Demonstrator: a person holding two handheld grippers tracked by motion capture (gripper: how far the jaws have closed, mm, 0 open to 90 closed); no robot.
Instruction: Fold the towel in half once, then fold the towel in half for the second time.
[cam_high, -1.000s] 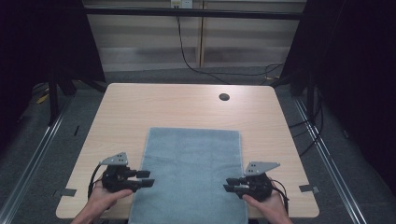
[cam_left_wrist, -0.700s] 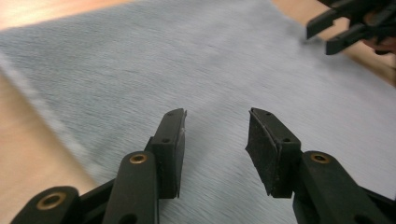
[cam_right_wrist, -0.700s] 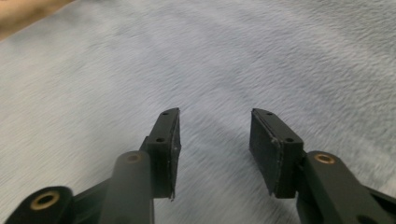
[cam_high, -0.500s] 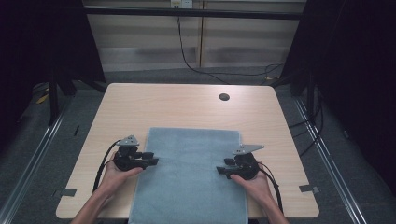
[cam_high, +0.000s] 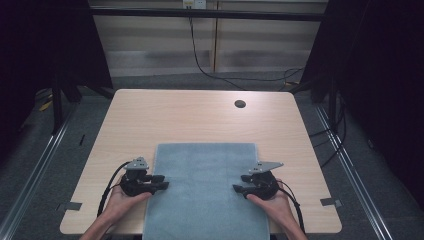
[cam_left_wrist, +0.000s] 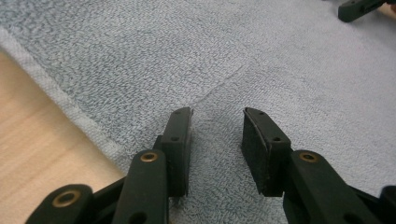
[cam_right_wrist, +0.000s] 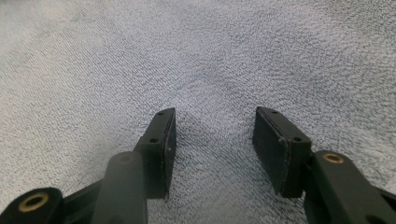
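A blue-grey towel (cam_high: 205, 190) lies flat on the near half of the table and hangs over its front edge. My left gripper (cam_high: 161, 183) points inward over the towel's left edge. In the left gripper view it (cam_left_wrist: 217, 114) stands open, tips down on the cloth just inside the hem (cam_left_wrist: 60, 100); its jaws have just been closing, with only towel surface between them. My right gripper (cam_high: 239, 185) points inward at the right edge. It (cam_right_wrist: 215, 112) is open too, its jaws have just been closing a little, and a slight rise of cloth sits between the pads.
The light wooden table (cam_high: 200, 120) has a dark round hole (cam_high: 240, 104) near its far edge. Tape marks (cam_high: 73, 205) sit at the near corners. Cables trail from both grippers. Dark floor and metal rails surround the table.
Both hands have moved away from the table's front edge and inward, bringing the jaw tips onto the towel's side edges. The right jaws stand wider than a second ago.
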